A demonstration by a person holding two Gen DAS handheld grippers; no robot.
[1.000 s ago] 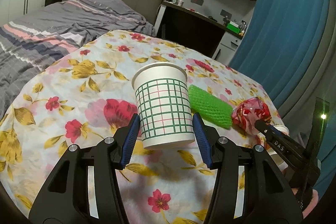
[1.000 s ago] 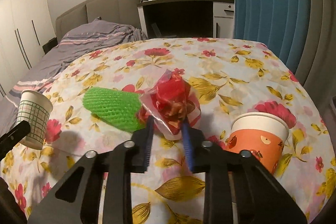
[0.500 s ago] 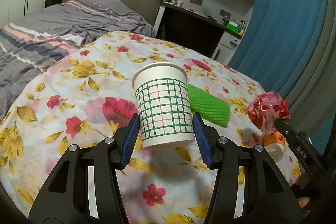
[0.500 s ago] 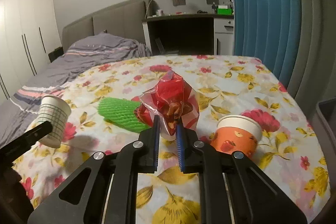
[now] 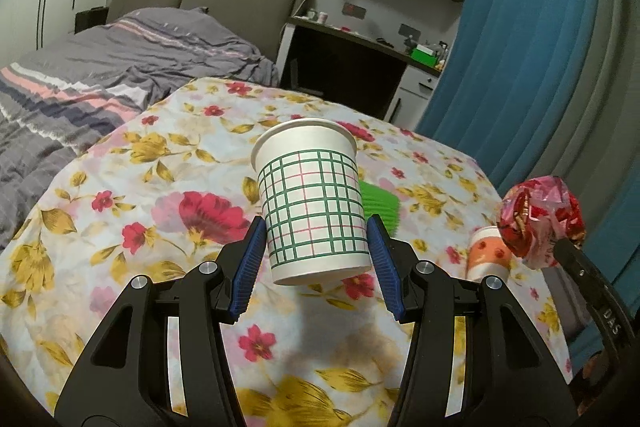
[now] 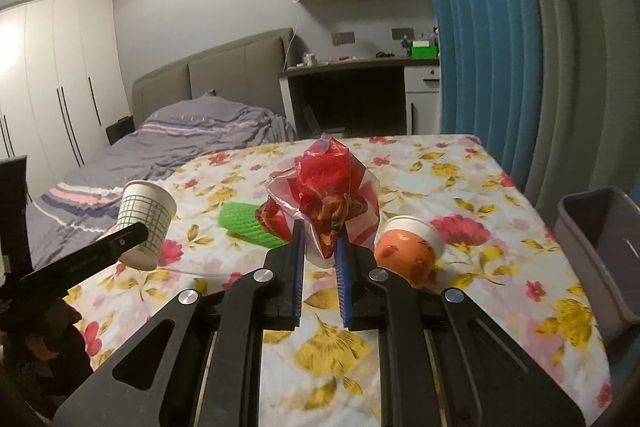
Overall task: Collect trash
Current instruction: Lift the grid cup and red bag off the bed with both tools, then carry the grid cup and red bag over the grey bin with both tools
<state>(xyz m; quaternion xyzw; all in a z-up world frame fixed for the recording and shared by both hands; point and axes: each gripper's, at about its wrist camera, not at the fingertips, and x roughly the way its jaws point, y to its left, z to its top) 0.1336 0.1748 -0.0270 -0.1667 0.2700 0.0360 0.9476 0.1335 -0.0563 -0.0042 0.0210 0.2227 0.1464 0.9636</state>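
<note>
My left gripper (image 5: pixel 316 239) is shut on a white paper cup with a green and red grid (image 5: pixel 312 203), held upright above the floral table (image 5: pixel 132 211); the cup also shows in the right wrist view (image 6: pixel 146 215). My right gripper (image 6: pixel 320 247) is shut on a crumpled red plastic wrapper (image 6: pixel 324 199), lifted off the table; the wrapper shows at the right of the left wrist view (image 5: pixel 540 219). A green foam net (image 6: pixel 244 223) and an orange paper cup (image 6: pixel 412 251) lie on the table.
A grey bin (image 6: pixel 604 247) stands beside the table's right edge. A bed (image 5: pixel 100 75) lies to the left and behind, a dark desk (image 5: pixel 348 75) at the back, and a blue curtain (image 5: pixel 532 59) on the right.
Both grippers have risen from the table with their loads. The red wrapper went from resting on the cloth to hanging in the air; the grid cup sits higher above the table.
</note>
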